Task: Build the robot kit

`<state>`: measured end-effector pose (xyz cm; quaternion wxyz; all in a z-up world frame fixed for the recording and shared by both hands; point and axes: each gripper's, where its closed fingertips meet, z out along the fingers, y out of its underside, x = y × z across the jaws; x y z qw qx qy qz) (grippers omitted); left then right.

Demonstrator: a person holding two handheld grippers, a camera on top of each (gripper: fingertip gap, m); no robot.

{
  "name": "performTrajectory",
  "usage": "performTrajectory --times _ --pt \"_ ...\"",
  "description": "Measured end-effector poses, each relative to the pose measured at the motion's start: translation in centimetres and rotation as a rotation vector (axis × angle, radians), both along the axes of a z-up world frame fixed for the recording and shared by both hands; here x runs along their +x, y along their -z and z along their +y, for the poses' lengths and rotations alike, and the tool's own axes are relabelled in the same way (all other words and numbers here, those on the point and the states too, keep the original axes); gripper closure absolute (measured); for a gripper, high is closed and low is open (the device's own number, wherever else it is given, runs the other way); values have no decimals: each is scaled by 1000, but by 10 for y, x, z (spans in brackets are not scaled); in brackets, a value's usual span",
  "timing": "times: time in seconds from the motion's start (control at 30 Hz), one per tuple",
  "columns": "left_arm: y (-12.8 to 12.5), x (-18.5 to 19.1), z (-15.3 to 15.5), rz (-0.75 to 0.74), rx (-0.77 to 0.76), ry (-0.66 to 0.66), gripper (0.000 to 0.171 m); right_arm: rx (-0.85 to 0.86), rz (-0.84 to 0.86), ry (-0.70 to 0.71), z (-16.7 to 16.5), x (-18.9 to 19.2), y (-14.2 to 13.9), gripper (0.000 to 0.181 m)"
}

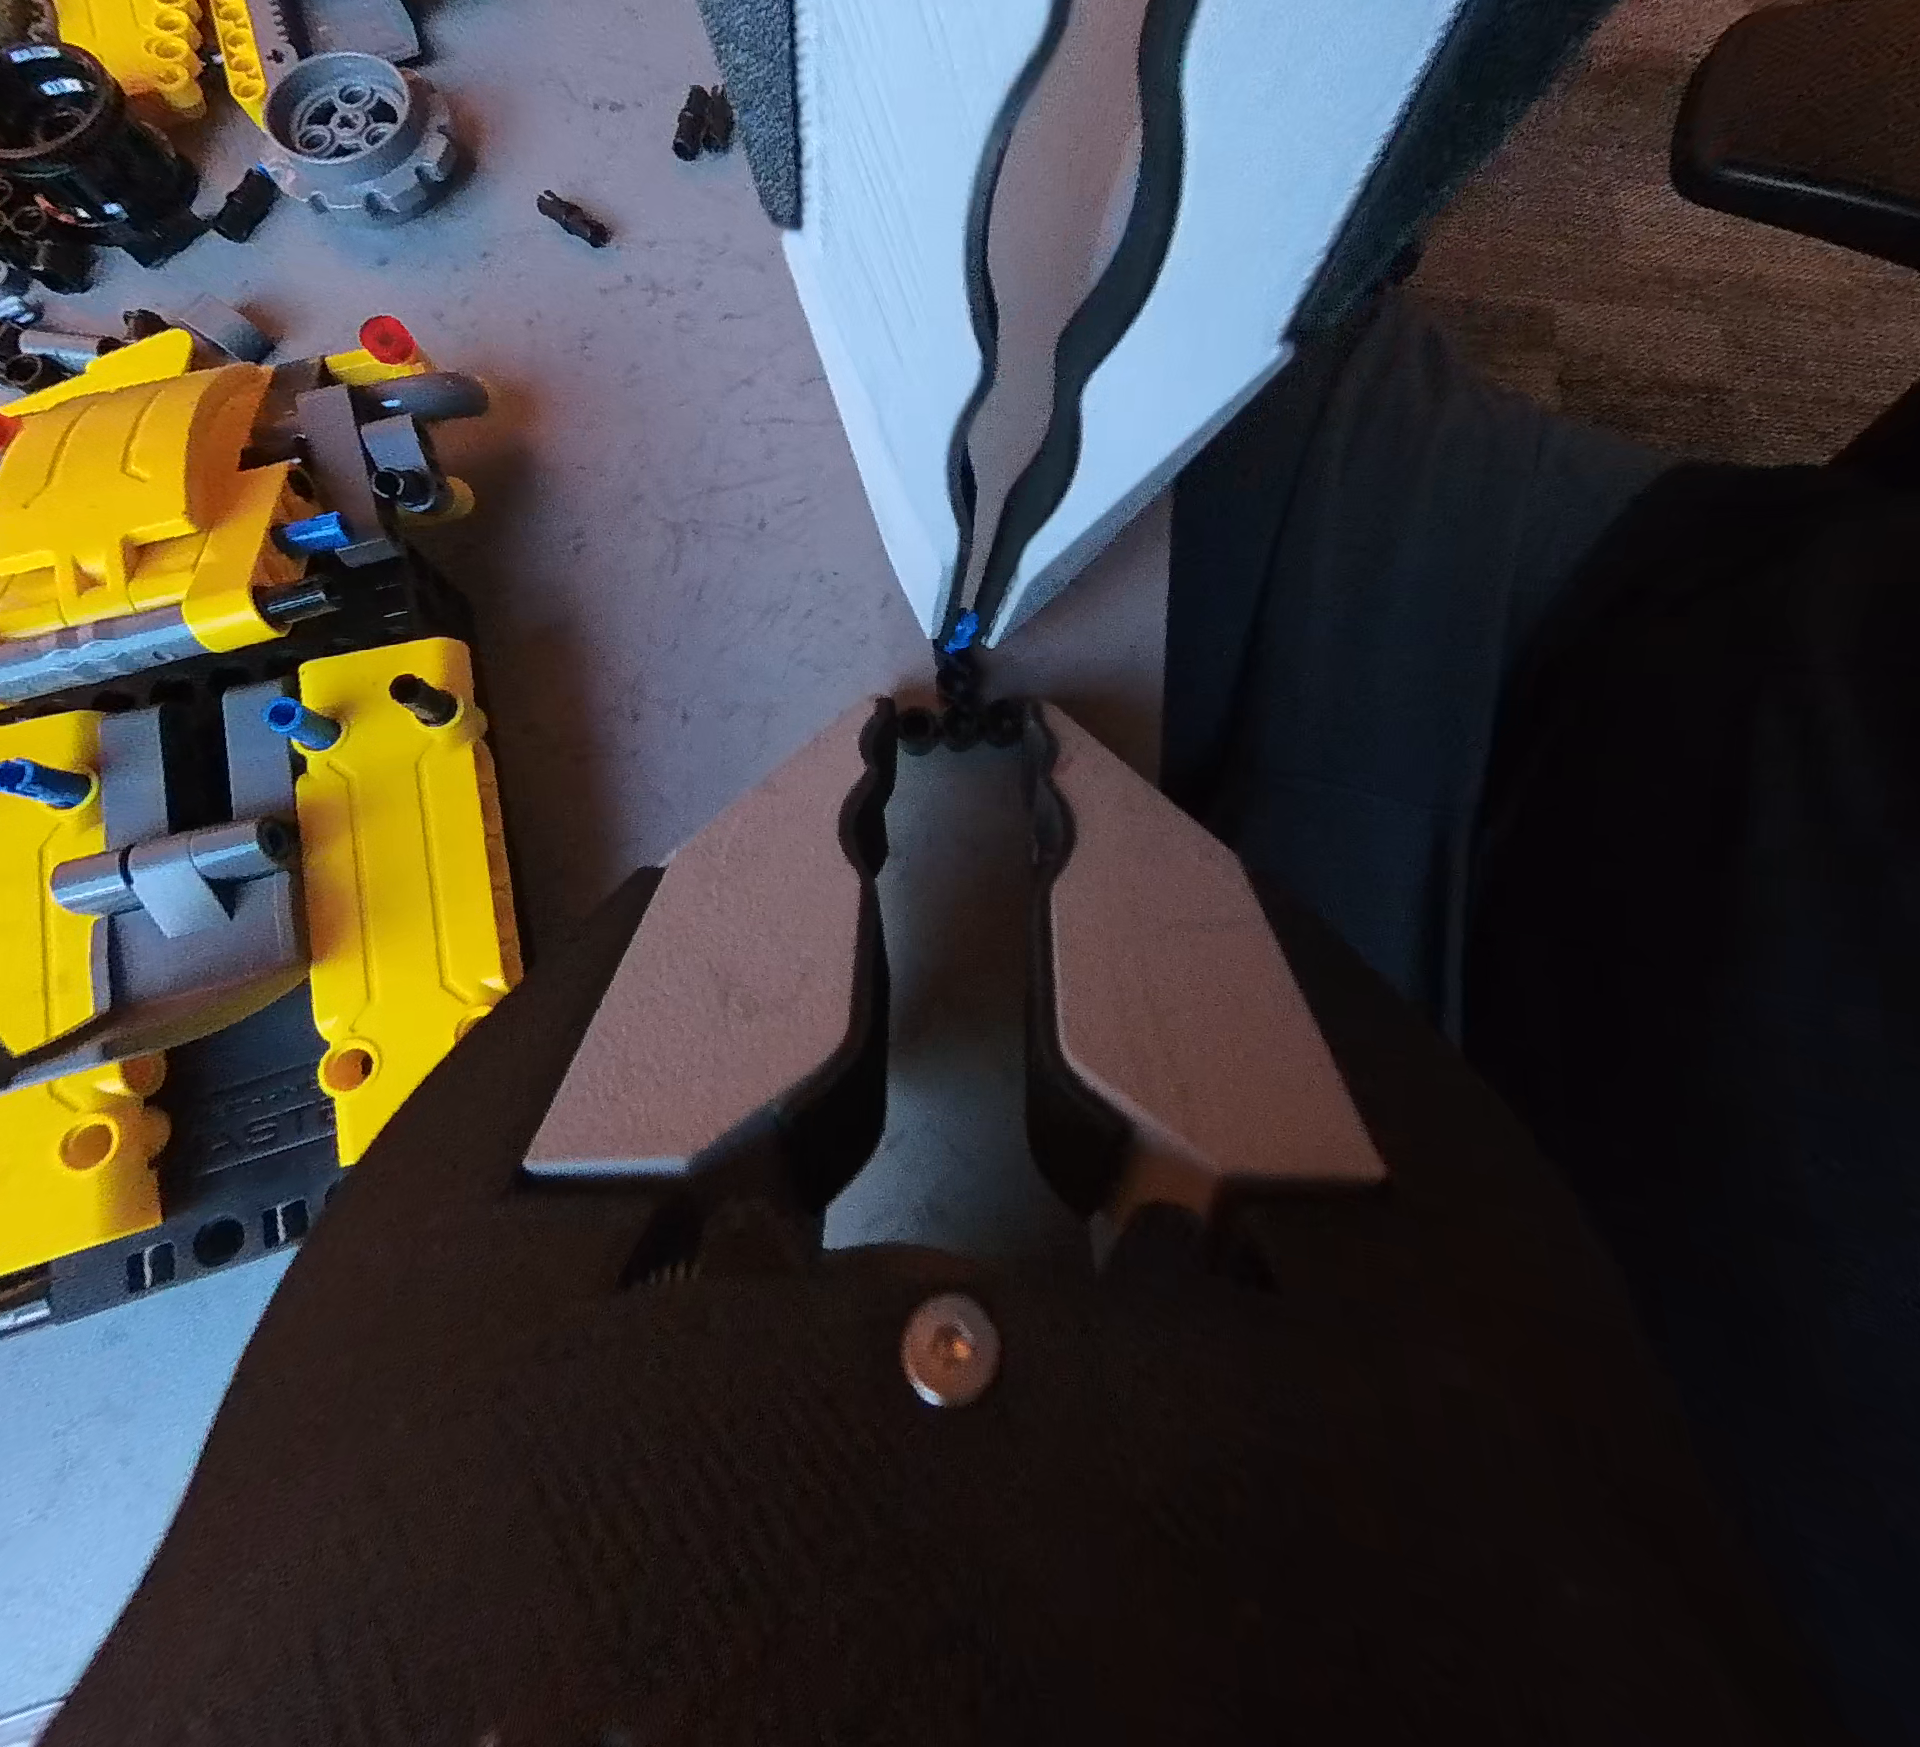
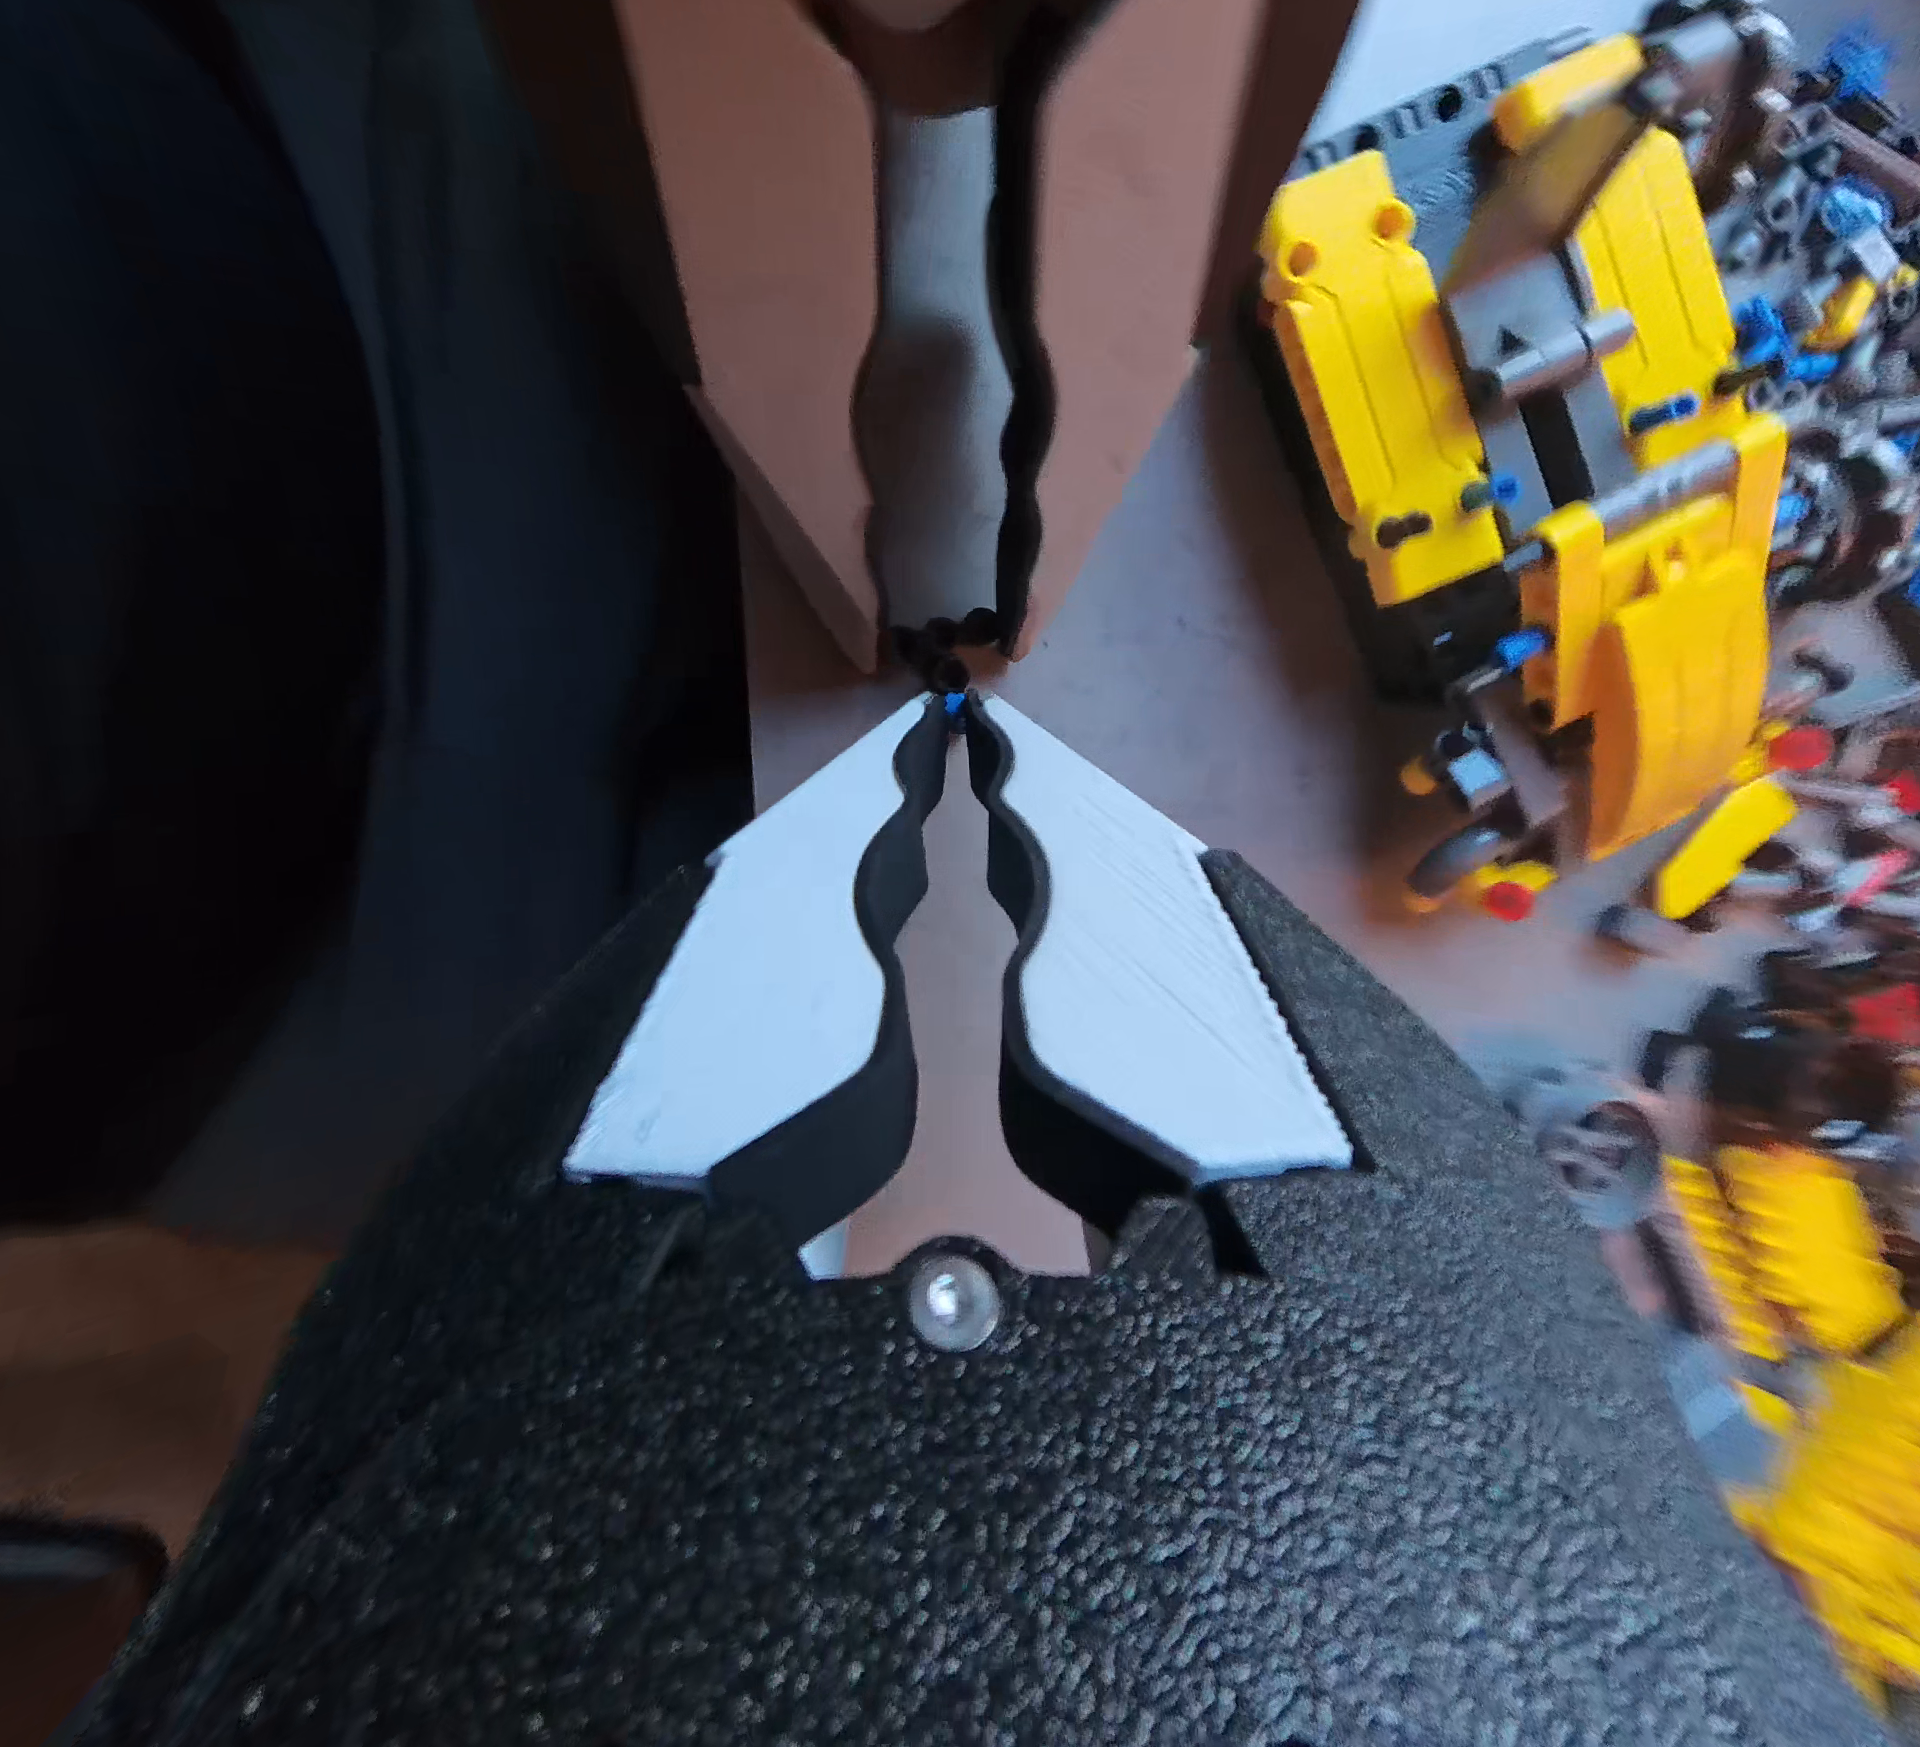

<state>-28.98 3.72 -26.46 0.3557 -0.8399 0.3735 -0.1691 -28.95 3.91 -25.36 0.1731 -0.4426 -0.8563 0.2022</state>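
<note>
My left gripper [image 1: 961, 718], with brown fingers, is shut on a small black holed building piece [image 1: 954, 729] at its tips. My right gripper [image 2: 951, 710], with white fingers and black pads, is shut on a tiny blue pin [image 2: 952, 706]. The two grippers meet tip to tip above the table edge. The blue pin [image 1: 964, 629] touches a black stub on the black piece [image 2: 945, 655]. The right gripper [image 1: 966, 635] comes in from the top of the left wrist view. The left gripper [image 2: 951, 653] comes in from the top of the right wrist view.
A yellow and grey brick-built vehicle [image 1: 208, 814] lies on the grey table [image 1: 644, 450], and it also shows in the right wrist view [image 2: 1558, 450]. Loose parts lie around it: a grey wheel hub [image 1: 353, 118] and black pins [image 1: 571, 217]. A black armrest [image 1: 1808, 139] and dark clothing [image 1: 1662, 866] are beside the table. Both grippers' tips are close together, under 4 cm apart. Left tips and right tips are each some 15 cm from the grey wheel hub [image 1: 353, 118]. Seen from the right wrist view [image 2: 1594, 1157] as well.
</note>
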Motion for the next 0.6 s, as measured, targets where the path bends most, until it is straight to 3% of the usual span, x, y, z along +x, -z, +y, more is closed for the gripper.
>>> performTrajectory --times 0.23,0.4,0.6 --pt "0 0 0 -12 -11 0 151 36 101 -119 0 2 0 178" --pt "0 0 0 -9 -8 0 151 -52 94 -152 1 2 0 178" --pt "0 0 0 -14 -14 0 151 17 83 -291 1 3 0 178"
